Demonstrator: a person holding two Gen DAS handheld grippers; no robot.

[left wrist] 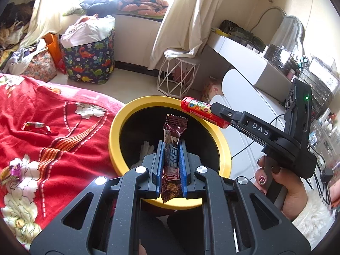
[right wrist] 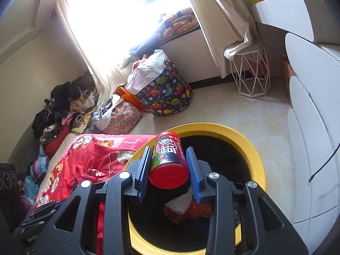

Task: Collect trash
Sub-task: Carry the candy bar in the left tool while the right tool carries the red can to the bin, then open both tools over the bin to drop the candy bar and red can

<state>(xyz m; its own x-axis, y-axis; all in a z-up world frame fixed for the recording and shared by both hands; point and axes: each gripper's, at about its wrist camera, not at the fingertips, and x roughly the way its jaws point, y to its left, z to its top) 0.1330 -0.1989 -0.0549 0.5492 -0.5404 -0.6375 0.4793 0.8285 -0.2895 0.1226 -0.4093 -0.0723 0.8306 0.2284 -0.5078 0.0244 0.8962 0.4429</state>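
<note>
With both loads poised over the yellow-rimmed bin (left wrist: 114, 140), drop-off step in hand. Left claw (left wrist: 171, 155) clamped on a brown snack wrapper (left wrist: 173, 140), right claw (right wrist: 170, 167) gripping a red tube (right wrist: 169, 159) above the rim. Next, probably: spread each claw well inside the opening. More wrappers (left wrist: 36, 126) left on the red blanket (left wrist: 53, 148); cluttered bedroom, pale floor (right wrist: 244, 110), bright window.
</note>
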